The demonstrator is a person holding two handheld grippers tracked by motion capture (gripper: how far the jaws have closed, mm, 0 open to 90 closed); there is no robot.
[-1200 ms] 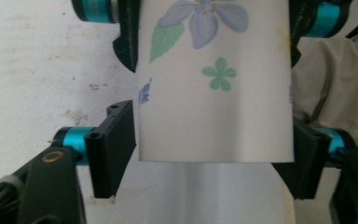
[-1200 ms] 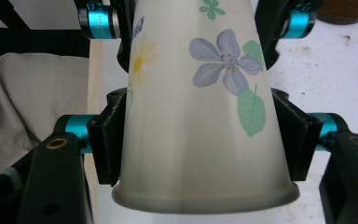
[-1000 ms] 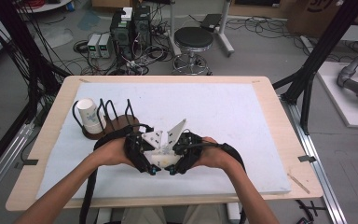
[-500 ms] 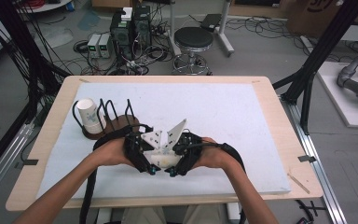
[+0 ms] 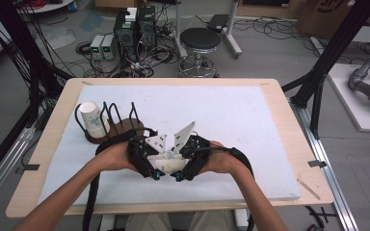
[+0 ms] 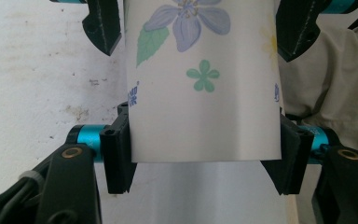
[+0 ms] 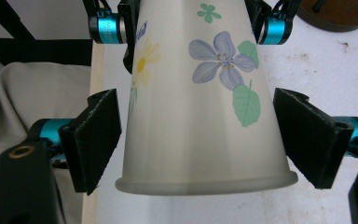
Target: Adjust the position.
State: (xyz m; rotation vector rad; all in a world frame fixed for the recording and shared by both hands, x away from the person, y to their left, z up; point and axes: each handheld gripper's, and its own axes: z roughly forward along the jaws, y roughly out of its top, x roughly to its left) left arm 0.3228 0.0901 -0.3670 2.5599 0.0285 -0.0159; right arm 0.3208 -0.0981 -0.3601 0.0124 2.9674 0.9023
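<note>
Both grippers black w/ grey 3-corner plates on top. Left gripper (image 6: pixel 200 154): black jaw pads, teal anodised cylinders just outboard of fingers, brass-ringed screw holes below. Right gripper (image 7: pixel 200 140): same build, wedge-shaped pads. Black cables trail back past bare forearms.

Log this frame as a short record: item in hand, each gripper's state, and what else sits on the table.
item: flowered paper cup, lying between both grippers
left gripper: shut on the cup's base end
right gripper: jaws have just been opening; pads stand clear of the cup's rim end
also on table: second paper cup on a wire rack with wooden base
surface: white mat
</note>
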